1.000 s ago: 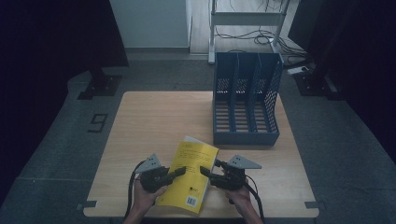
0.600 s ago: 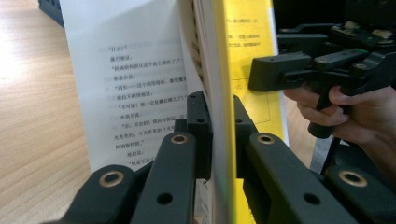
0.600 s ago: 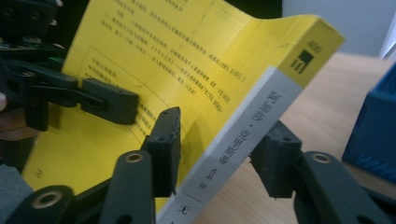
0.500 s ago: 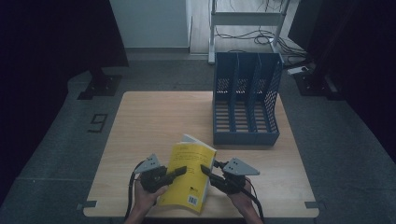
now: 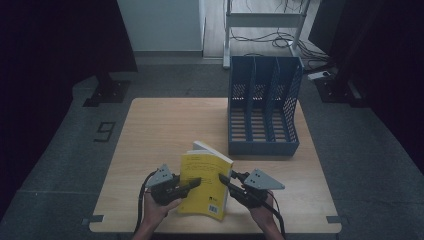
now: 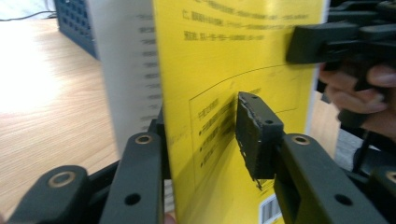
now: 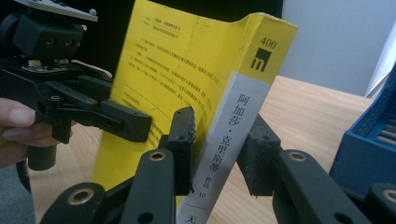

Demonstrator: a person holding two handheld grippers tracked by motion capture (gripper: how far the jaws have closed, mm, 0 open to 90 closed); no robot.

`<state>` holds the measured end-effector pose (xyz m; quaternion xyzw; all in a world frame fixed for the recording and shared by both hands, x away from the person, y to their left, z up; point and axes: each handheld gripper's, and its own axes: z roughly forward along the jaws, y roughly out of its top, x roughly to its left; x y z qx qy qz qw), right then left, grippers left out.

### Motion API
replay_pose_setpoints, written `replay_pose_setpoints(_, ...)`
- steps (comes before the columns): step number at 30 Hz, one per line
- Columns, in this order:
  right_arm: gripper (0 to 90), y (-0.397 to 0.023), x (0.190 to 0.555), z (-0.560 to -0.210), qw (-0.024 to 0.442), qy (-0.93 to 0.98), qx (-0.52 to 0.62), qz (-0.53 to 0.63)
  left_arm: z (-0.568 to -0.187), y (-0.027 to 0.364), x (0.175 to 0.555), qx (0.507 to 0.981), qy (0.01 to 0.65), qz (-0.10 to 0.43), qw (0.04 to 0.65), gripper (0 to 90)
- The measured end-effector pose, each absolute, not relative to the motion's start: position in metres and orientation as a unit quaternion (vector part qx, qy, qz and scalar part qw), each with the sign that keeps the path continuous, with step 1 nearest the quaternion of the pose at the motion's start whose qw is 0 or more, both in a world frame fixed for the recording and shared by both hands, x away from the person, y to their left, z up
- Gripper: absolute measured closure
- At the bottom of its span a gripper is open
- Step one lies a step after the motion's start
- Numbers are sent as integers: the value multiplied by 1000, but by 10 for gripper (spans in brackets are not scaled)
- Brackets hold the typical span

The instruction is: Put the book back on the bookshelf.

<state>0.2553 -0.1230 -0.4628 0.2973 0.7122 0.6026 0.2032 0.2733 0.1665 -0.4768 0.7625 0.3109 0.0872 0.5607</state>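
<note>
yellow book point(image 5: 204, 182) stands tilted near the front edge of the table point(image 5: 165, 125), between both grippers, well apart from the blue file rack point(image 5: 262, 112) behind it.

left gripper point(image 5: 192, 184): jaws have just been opening. left gripper view shows the book between them, one pad point(image 6: 254, 133) standing off the yellow cover with a gap; the other jaw sits against the page side, contact there hard to tell. roughly half open, no clamp on the book.

right gripper point(image 5: 225, 179): jaws have just been closing. right gripper view shows the spine point(image 7: 224, 140) between the pads, left pad point(image 7: 183, 140) against the cover, right pad point(image 7: 257, 154) at the spine's other side. narrow opening, pinching the book at the spine.

view differences: right gripper view shows the grey and yellow spine with printed characters and "400", plus the left gripper point(image 7: 126, 122) reaching onto the cover with a hand point(image 7: 16, 130) behind it. left gripper view shows the barcode point(image 6: 270, 210) low on the cover, the white page block point(image 6: 126, 70), and the right gripper point(image 6: 322, 42) far off. high view shows both hands at the table's front edge and the rack's three slots.
</note>
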Motion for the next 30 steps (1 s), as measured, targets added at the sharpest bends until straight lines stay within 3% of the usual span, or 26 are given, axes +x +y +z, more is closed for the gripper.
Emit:
replay_pose_setpoints(13,696,-126,249,-453,233,716,281,594,-475,171,274,744,328,83,577,670)
replay_pose_setpoints(20,702,-125,247,-452,220,717,267,605,-475,173,274,741,322,62,586,753)
replay_pose_setpoints(26,696,-126,245,-448,193,706,258,631,-474,168,271,748,306,55,587,761)
replay_pose_setpoints(30,687,-120,242,-447,200,711,251,625,-472,169,271,751,303,50,585,761)
